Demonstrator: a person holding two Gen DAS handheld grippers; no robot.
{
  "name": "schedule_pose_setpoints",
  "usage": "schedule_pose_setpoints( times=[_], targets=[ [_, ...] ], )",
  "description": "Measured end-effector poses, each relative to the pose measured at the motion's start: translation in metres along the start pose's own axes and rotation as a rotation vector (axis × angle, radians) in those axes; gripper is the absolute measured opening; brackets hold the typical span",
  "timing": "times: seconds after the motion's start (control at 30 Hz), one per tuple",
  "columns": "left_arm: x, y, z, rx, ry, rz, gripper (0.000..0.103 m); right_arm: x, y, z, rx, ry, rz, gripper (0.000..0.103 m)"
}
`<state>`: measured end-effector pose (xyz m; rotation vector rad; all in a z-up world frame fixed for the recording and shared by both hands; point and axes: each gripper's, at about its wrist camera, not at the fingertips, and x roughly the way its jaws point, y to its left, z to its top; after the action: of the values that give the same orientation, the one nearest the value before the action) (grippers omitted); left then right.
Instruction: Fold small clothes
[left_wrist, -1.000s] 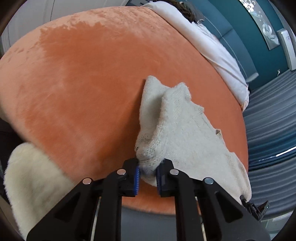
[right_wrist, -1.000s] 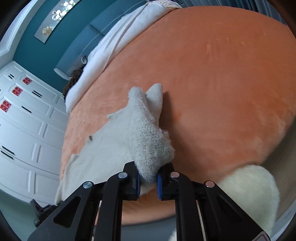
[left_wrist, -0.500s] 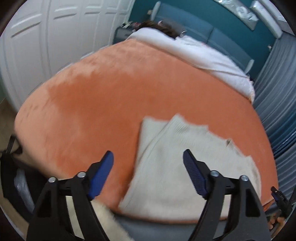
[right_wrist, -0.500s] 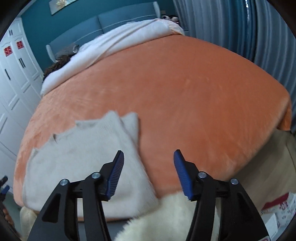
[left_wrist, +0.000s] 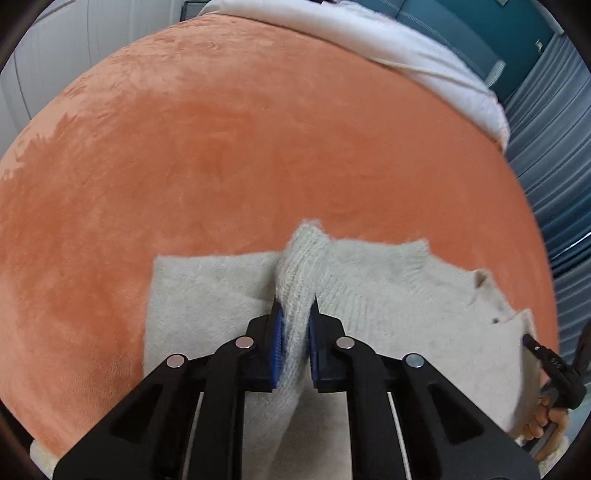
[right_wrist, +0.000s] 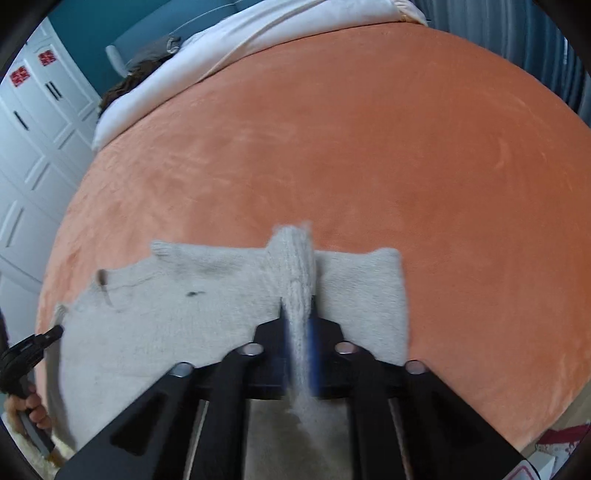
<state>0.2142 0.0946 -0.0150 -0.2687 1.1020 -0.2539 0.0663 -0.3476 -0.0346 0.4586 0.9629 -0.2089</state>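
Note:
A small cream knitted sweater (left_wrist: 388, 295) lies on the orange blanket (left_wrist: 221, 147) near the bed's front edge; it also shows in the right wrist view (right_wrist: 166, 306). My left gripper (left_wrist: 295, 314) is shut on a raised ridge of the knit near the sweater's left part. My right gripper (right_wrist: 297, 314) is shut on a raised ridge of the knit near its right end. Each pinched fold stands up between the blue pads. The other gripper's tip shows at the edge of each view (left_wrist: 554, 365) (right_wrist: 26, 350).
White bedding (left_wrist: 406, 44) lies across the far end of the bed, also in the right wrist view (right_wrist: 229, 48). White wardrobe doors (right_wrist: 29, 129) stand at the left. Grey curtains (left_wrist: 554, 147) hang at the right. A fluffy cream rug (right_wrist: 22, 454) lies below the bed's edge.
Both grippers let go of the sweater's corners, opened above the flat sweater, then came down and shut on pinched ridges of the knit.

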Motion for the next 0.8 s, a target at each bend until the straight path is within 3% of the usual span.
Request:
schedule_pose_setpoints(
  times=[0.1,0.17,0.23,0.3,0.4,0.5,0.6,0.67,0.73,0.8],
  targets=[
    [-0.025,0.006,0.015,-0.008,-0.070,-0.024,0.009,-0.049,-0.009,0.014,0.053,-0.170,0.117,0.007],
    [-0.027,0.018,0.024,-0.030,-0.090,-0.003,0.009,-0.059,-0.026,0.019,0.094,-0.238,0.109,0.007],
    [0.000,0.030,0.029,-0.029,-0.033,0.055,0.008,-0.016,-0.047,0.021,0.115,-0.112,0.004,0.007],
    [0.025,0.035,0.025,-0.032,0.032,0.095,0.008,0.024,-0.061,0.014,0.155,0.022,-0.041,0.007],
    [0.029,0.029,0.021,-0.006,0.017,0.109,0.008,0.020,-0.053,0.014,0.140,-0.019,-0.025,0.007],
    [0.029,0.025,0.017,0.006,0.018,0.109,0.014,0.024,-0.042,0.013,0.083,0.011,-0.084,0.011],
    [0.000,0.018,0.009,-0.003,-0.031,0.108,0.034,-0.016,-0.025,0.007,0.069,-0.097,-0.134,0.021],
    [-0.024,0.004,-0.007,0.032,-0.090,0.105,0.035,-0.051,-0.005,-0.005,0.022,-0.186,-0.158,0.027],
    [-0.047,-0.022,-0.027,0.084,-0.135,0.102,0.037,-0.066,0.019,-0.022,-0.019,-0.196,-0.069,0.027],
    [-0.055,-0.048,-0.048,0.121,-0.131,0.040,0.042,-0.061,0.053,-0.039,-0.085,-0.126,0.062,0.027]
  ],
)
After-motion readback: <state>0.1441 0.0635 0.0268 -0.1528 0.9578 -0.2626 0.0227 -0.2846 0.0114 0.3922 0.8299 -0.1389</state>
